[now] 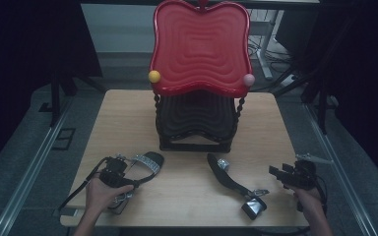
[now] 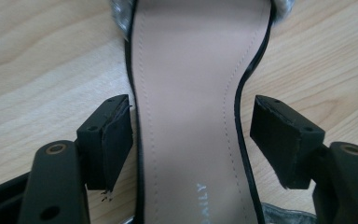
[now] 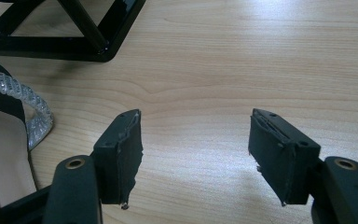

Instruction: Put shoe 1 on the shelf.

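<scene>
The left gripper [image 2: 191, 140] has its jaws wide apart on each side of the left sandal [image 1: 140, 164], not pressing it yet. That sandal lies flat on the table [image 1: 187, 196]. The right gripper [image 1: 290, 176] is wide and empty, near the right sandal [image 1: 234, 184]. No shoe is lifted yet. The rack [image 1: 197, 123] looks bare, though its lower shelf is dark.

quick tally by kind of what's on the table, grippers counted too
Sandals: 2, left sandal and right sandal
Two-tier rack: 1, red top tray over a black lower tray
Knobs on the rack: 2, yellow knob and pink knob
Grippers: 2, left gripper and right gripper
Total: 7
</scene>
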### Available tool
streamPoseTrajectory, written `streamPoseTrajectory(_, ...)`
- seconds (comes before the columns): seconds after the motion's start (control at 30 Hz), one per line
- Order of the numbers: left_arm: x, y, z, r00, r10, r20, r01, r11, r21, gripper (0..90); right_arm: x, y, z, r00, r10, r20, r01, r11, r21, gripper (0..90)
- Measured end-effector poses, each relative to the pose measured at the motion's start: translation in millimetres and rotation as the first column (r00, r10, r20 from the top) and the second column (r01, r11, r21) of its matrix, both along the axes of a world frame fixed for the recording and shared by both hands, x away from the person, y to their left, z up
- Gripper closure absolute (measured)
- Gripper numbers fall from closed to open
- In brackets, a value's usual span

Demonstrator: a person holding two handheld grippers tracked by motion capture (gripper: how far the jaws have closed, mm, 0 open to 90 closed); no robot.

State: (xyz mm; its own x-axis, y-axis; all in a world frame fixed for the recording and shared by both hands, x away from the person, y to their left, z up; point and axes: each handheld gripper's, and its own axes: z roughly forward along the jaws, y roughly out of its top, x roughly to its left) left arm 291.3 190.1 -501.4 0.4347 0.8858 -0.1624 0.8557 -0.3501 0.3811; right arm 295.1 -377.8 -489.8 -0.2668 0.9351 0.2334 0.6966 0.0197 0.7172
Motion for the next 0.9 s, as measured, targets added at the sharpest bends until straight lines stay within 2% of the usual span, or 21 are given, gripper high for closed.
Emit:
streamPoseTrajectory(0.1, -0.1, -4.7, -4.9, 0.9999, -0.001, -0.01, 0.001, 0.9988, 0.048, 29.9, 0.3, -0.6, -0.3, 1.0, -0.002, -0.004, 0.002, 1.0, -0.001, 34.8)
streamPoseTrajectory(0.2, -0.9, -7.9, -8.1, 0.9999, 0.011, -0.01, -0.01, 0.9965, 0.082, 34.2, 0.1, -1.3, -0.5, 1.0, -0.006, -0.008, 0.006, 1.0, -0.002, 34.7)
streamPoseTrajectory(0.3, -2.0, -8.4, -7.9, 0.9995, 0.031, -0.002, -0.031, 0.9967, 0.076, 39.7, -0.2, -2.0, 0.1, 1.0, -0.008, -0.005, 0.008, 1.0, -0.001, 34.7)
streamPoseTrajectory(0.53, 0.4, -5.2, -6.3, 0.9995, 0.03, -0.006, -0.03, 0.9967, 0.076, 41.2, -0.1, -2.5, -0.1, 0.9999, -0.012, -0.007, 0.012, 1.0, -0.001, 34.7)
streamPoseTrajectory(0.6, 1.2, -3.5, -4.1, 0.9996, 0.027, -0.009, -0.026, 0.9984, 0.051, 41.4, 0.0, -2.9, -0.2, 0.9999, -0.014, -0.006, 0.014, 1.0, 0.002, 34.7)
streamPoseTrajectory(0.7, 3.3, 2.8, 4.0, 0.9995, 0.029, -0.012, -0.03, 0.9985, -0.047, 41.7, -0.1, -3.9, 0.0, 0.9998, -0.018, -0.007, 0.018, 1.0, 0.005, 34.7)
streamPoseTrajectory(0.73, 3.8, 5.2, 6.6, 0.9996, 0.022, -0.015, -0.023, 0.9975, -0.067, 41.8, -0.2, -4.2, 0.1, 0.9998, -0.02, -0.006, 0.02, 1.0, 0.005, 34.7)
streamPoseTrajectory(0.8, 4.1, 10.9, 13.9, 0.9992, 0.037, -0.013, -0.038, 0.9897, -0.138, 41.9, -0.4, -4.5, 0.3, 0.9998, -0.02, -0.005, 0.02, 1.0, 0.007, 34.7)
streamPoseTrajectory(0.9, 4.3, 21.2, 22.7, 0.999, 0.045, -0.009, -0.045, 0.98, -0.194, 42.0, -0.6, -4.5, 0.8, 0.9998, -0.018, -0.003, 0.018, 1.0, 0.007, 34.7)
